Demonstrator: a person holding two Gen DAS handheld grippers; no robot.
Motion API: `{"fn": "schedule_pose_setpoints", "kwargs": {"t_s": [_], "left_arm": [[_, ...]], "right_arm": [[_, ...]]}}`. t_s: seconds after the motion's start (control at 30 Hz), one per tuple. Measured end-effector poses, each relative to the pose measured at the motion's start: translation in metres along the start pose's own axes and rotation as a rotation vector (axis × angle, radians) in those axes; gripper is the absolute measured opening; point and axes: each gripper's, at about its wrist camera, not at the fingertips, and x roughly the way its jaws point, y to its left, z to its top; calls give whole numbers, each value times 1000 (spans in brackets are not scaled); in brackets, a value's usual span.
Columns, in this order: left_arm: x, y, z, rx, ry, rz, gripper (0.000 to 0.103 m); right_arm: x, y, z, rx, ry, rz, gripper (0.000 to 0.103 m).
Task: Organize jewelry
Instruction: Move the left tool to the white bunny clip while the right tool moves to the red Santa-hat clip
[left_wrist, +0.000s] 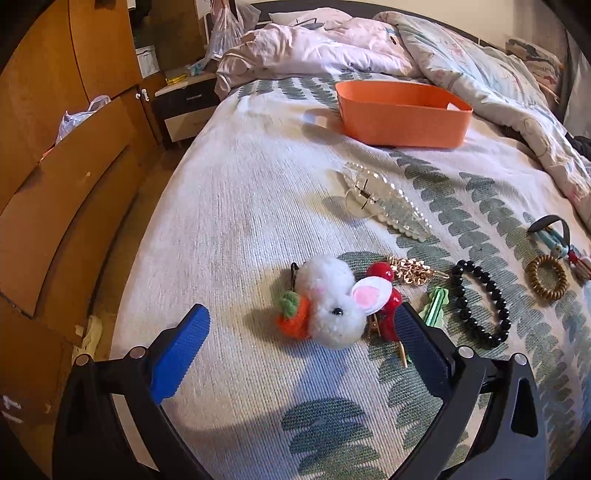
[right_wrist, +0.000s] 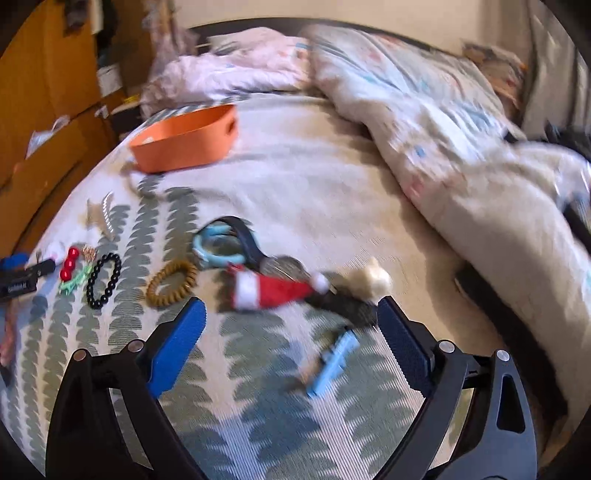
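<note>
Bed (left_wrist: 229, 206) fills both views, covered w/ a pale woven spread printed in grey-green leaf rows; a rumpled quilt (left_wrist: 461, 62) is heaped along the top & right. Orange-brown wardrobe (left_wrist: 62, 155) runs down the left edge of the left wrist view, w/ a small nightstand (left_wrist: 184, 107) beyond it at upper left.

Left claw (left_wrist: 301, 325) at the bottom of its frame, blue pads spread wide, nothing between them but bedspread. Just past the tips: white pom-pom bunny clip (left_wrist: 332, 302) w/ an orange carrot, touching a red bead clip (left_wrist: 384, 291). Just beside those to the right, a green clip (left_wrist: 437, 306), a gold chain piece (left_wrist: 410, 271) & a black bead bracelet (left_wrist: 480, 302). Far right, a brown coil hair tie (left_wrist: 546, 277). Mid frame, a clear pearl-edged claw clip (left_wrist: 384, 199). Farthest, upper centre, the orange bin (left_wrist: 399, 118) near the quilt; can't see what's inside.

Right claw (right_wrist: 291, 317) also stands open, empty, view blurred. Between the fingers lower down lies a light blue clip (right_wrist: 332, 363). Just ahead, a red & white Santa hat clip (right_wrist: 269, 288) over something dark, a cream pom-pom to its right. Left of centre, a pale blue ring w/ black band (right_wrist: 221, 240). The bin sits upper left here.
</note>
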Motion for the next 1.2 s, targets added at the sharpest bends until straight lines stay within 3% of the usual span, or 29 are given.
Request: {"fn": "schedule_pose_setpoints", "kwargs": {"t_s": [0.3, 0.43, 0.8, 1.2], "left_arm": [[7, 1, 1, 1, 2, -7, 99], [12, -2, 4, 8, 5, -3, 99], [15, -5, 4, 2, 5, -16, 99], [9, -8, 1, 6, -24, -7, 99]], "right_arm": [[28, 26, 9, -75, 18, 2, 89], [38, 24, 10, -63, 41, 4, 84], [52, 27, 9, -61, 80, 27, 81], [54, 17, 10, -11, 95, 22, 69]]}}
